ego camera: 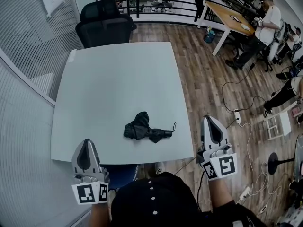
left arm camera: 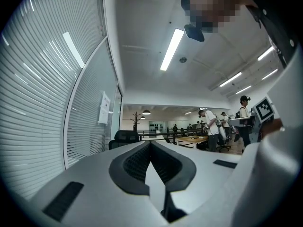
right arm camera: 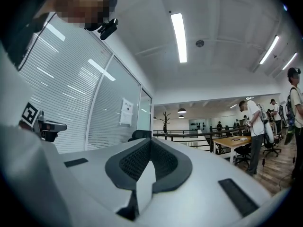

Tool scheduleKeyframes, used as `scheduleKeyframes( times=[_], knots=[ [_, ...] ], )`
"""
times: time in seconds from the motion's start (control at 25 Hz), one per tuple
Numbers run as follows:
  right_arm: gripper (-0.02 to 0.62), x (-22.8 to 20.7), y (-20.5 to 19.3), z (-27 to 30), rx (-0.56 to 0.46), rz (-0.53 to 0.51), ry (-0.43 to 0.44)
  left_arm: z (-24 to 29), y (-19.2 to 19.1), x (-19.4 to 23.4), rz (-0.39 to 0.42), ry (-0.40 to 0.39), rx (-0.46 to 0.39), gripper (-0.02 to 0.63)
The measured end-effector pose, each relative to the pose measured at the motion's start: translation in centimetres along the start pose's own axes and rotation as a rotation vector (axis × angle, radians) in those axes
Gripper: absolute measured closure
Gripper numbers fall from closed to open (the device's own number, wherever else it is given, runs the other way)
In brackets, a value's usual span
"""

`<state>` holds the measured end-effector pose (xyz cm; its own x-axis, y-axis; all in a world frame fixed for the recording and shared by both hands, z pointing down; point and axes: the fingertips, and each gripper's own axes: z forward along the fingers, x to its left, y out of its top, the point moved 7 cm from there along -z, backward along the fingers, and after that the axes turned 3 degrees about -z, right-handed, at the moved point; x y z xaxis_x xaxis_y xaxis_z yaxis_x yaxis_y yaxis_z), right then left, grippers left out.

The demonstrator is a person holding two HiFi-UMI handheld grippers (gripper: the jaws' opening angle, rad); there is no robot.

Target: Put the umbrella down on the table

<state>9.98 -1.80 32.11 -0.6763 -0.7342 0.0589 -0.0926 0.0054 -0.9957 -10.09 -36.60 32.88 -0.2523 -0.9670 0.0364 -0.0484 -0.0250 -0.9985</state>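
Step in hand: looks like the set-down is done. The umbrella (ego camera: pixel 147 129) lies folded and flat on the table (ego camera: pixel 118 74), and nothing is touching it.
Left tongs: the left gripper (ego camera: pixel 87 142) has its jaws pressed together with nothing between them. It points level, just off the near edge of the table.
Right tongs: the right gripper (ego camera: pixel 209 119) is closed too, and empty. It hangs beyond the table's near right corner, over the wooden floor.
Umbrella on the table: at about 5 o'clock from the table's middle, in the near half. The loose canopy is bunched at its left end and the wrist strap (ego camera: pixel 174 126) curls at its right end.
Umbrella from the left tongs: between 2 and 3 o'clock in the head view, well apart.
Umbrella from the right tongs: about 9 o'clock, near but clear of it, with the table edge between them.
Doing it well: my read is to keep both tongs closed and off the tabletop. The strap end faces the right tongs, so that side should avoid snagging the loop.
Risk: low. The bundle lies well inside the edge and looks unlikely to roll.
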Motion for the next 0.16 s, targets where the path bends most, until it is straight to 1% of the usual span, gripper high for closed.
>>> scheduleKeyframes(
  times=[0.16],
  knots=[
    [0.566, -0.04, -0.02, 0.17, 0.0, 0.0, 0.003, 0.04, -0.11, -0.03, 0.002, 0.003, 0.002, 0.592]
  ],
)
